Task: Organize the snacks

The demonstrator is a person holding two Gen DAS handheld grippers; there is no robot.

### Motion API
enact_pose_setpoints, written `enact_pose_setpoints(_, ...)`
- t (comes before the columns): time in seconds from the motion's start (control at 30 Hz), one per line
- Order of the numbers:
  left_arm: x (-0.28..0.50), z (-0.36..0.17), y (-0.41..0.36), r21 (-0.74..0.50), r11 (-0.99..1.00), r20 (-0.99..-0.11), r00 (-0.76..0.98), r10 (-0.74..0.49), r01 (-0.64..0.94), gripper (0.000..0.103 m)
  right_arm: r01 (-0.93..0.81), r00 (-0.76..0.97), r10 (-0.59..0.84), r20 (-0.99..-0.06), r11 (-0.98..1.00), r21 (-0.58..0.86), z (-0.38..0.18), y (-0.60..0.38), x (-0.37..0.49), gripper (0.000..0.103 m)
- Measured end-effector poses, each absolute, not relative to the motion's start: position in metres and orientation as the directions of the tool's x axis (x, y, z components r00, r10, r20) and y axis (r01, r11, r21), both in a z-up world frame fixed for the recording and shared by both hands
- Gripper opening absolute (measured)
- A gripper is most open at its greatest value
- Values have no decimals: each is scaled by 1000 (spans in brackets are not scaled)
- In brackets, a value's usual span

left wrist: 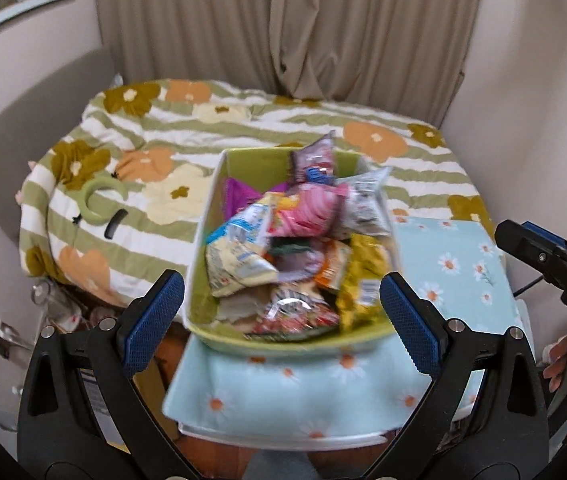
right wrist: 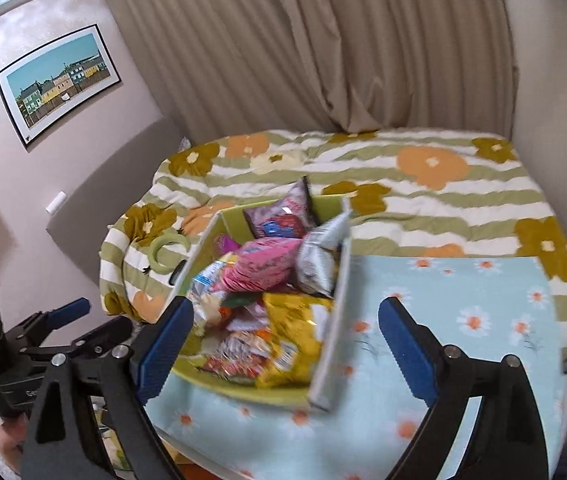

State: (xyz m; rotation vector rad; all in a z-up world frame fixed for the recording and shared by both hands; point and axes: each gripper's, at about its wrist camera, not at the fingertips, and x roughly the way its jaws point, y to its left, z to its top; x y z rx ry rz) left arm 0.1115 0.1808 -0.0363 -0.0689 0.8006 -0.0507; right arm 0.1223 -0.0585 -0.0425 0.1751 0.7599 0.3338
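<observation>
Ahead of both grippers, a green bin (left wrist: 239, 168) sits on a daisy-print cloth over the surface (left wrist: 459, 264), with a flowered bed (left wrist: 155, 136) behind it. Left of the left gripper (left wrist: 281, 316) the bed's edge carries a green ring toy (left wrist: 97, 200); nothing snack-like shows there. Between that gripper's fingers lies the bin's near end, heaped with snacks (left wrist: 295, 248): a pale blue-and-white pack, a pink one, a silver one, a yellow one (left wrist: 363, 284), all loose and overlapping, one purple pack (left wrist: 315, 160) standing up at the far wall.

So the snacks are gathered in one bin, but jumbled, not sorted or lined up. That fits either a bin being filled or one about to be emptied and sorted; the pictures do not settle which. No snack lies outside it in either view.

Left gripper: spread wide, holding nothing, fingers flanking the bin's near corners without clearly touching. Right gripper (right wrist: 283, 340): equally wide, empty, its left finger (right wrist: 163, 344) over the bin's near left corner, its right finger over bare cloth right of the bin's white wall (right wrist: 333, 320).
</observation>
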Motion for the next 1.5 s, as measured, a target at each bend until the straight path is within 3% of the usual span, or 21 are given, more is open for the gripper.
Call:
enact_pose_setpoints(0.17,63,-18,147,-41,999,-656,753,-50,31,99,-194,724,294,-624,955,225,-32,-97,71,92)
enact_pose_setpoints(0.27,33,-7,130,-21,999,-613,789,-35,28,103,-162,757,243,-606,969,187,-26,-117,39,102)
enact_pose_setpoints(0.7,-25,4,89,28,998,-532,846,-31,54,103,16,853,-10,-522,1000,7,-12,-149,-30,102)
enact_pose_setpoints(1.5,-27,5,79,28,996,-542,839,-56,84,103,28,842,-9,-540,999,28,-19,-156,-39,102)
